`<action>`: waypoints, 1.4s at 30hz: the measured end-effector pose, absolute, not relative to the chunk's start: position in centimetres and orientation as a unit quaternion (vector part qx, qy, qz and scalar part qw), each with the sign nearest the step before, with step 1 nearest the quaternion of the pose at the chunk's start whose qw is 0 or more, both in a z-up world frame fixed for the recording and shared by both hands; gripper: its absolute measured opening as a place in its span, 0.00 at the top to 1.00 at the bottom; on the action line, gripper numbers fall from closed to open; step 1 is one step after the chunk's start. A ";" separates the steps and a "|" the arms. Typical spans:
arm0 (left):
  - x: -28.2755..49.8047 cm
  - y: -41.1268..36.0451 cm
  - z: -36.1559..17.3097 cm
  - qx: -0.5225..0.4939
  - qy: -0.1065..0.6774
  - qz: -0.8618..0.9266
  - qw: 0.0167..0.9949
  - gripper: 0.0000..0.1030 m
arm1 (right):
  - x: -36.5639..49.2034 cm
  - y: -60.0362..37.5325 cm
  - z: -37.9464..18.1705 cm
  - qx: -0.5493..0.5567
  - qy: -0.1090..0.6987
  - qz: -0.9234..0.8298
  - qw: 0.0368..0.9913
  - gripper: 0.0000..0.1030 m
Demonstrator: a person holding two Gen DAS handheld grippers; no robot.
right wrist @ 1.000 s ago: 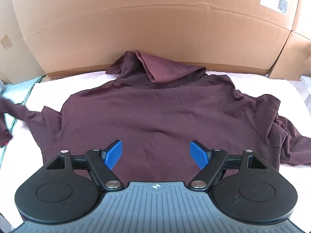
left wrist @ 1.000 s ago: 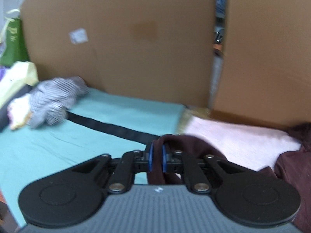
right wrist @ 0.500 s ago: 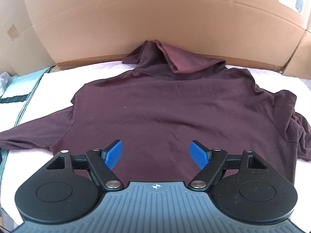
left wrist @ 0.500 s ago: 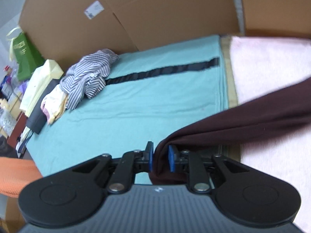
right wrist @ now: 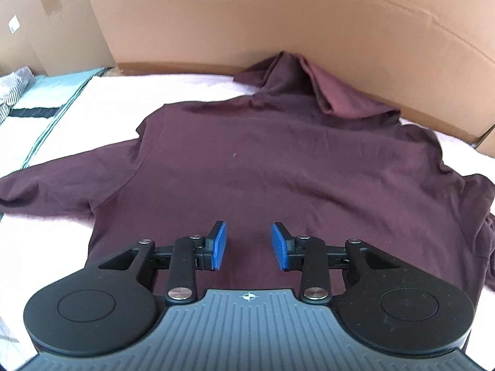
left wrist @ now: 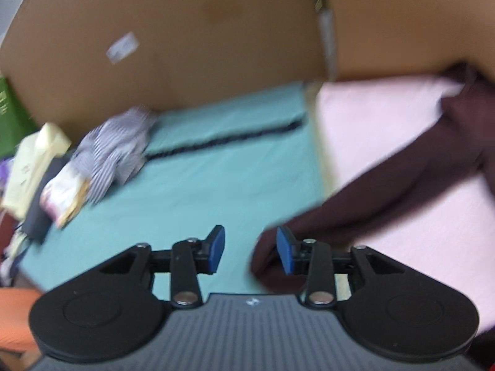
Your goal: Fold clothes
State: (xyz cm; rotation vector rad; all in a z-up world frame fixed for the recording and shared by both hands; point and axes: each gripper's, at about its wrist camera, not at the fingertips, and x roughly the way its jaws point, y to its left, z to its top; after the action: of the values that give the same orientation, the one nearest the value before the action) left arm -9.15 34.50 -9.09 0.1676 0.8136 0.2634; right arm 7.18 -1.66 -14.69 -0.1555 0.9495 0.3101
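Left tongs [left wrist: 250, 250]: half open, the jaws having just been opening. The sleeve cuff [left wrist: 269, 262] lies against the right-hand pad, partly in the gap; the other pad stands clear of it, so nothing is clamped. The view is blurred.

Sleeve [left wrist: 386, 179]: runs from the cuff at the left tongs up and to the right toward the body of the garment; that diagonal is its long axis. It lies stretched out across the pink blanket [left wrist: 371, 117], its cuff end reaching the edge of the teal sheet [left wrist: 216, 170].

Right tongs [right wrist: 249, 245]: half open, the jaws having just been closing. They hang over the lower middle of the hoodie [right wrist: 278, 160]; whether the pads touch the cloth cannot be told, and no fold of it is seen pinched between them.

Hoodie: dark maroon, spread flat on the pink blanket, hem toward the right tongs, hood [right wrist: 312, 86] at the far end against the cardboard wall [right wrist: 278, 15]. Long axis straight ahead of the right tongs. One sleeve extended to the left; the other bunched at the right edge.

Judgement: the extended sleeve is nearer the left tongs, so folding it inward falls to that hand, carried right along its own axis.

Other: striped shirt [left wrist: 114, 145] heaped at the far left of the teal sheet, well apart.
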 end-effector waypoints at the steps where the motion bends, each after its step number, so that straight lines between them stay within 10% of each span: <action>1: -8.1 33.3 -8.8 0.072 0.381 0.107 0.916 0.51 | 7.2 -1.5 -14.8 -0.075 0.457 0.147 0.874 0.64; 22: -10.9 24.7 -15.4 -0.081 0.470 -0.031 0.878 0.44 | 7.1 14.7 -9.9 -0.169 0.388 0.474 0.772 0.54; 28: -13.9 24.6 -15.5 -0.091 0.472 -0.013 0.877 0.37 | 0.3 25.4 -10.1 -0.317 0.244 0.610 0.684 0.45; 33: -16.0 26.8 -15.9 -0.145 0.483 0.042 0.863 0.37 | -1.6 30.3 -13.0 -0.349 0.227 0.621 0.664 0.56; 35: -16.4 27.5 -15.9 -0.160 0.480 0.059 0.860 0.37 | -1.2 31.3 -14.1 -0.355 0.240 0.612 0.665 0.95; 42: -15.4 28.9 -15.2 -0.168 0.459 0.084 0.868 0.32 | 5.0 24.6 -10.3 -0.187 0.301 0.557 0.751 0.99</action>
State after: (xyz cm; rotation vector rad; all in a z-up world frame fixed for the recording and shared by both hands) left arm -15.43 28.90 -15.25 -0.3513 0.9604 0.1755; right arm 4.98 24.65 -10.26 -0.4088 0.6566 1.2162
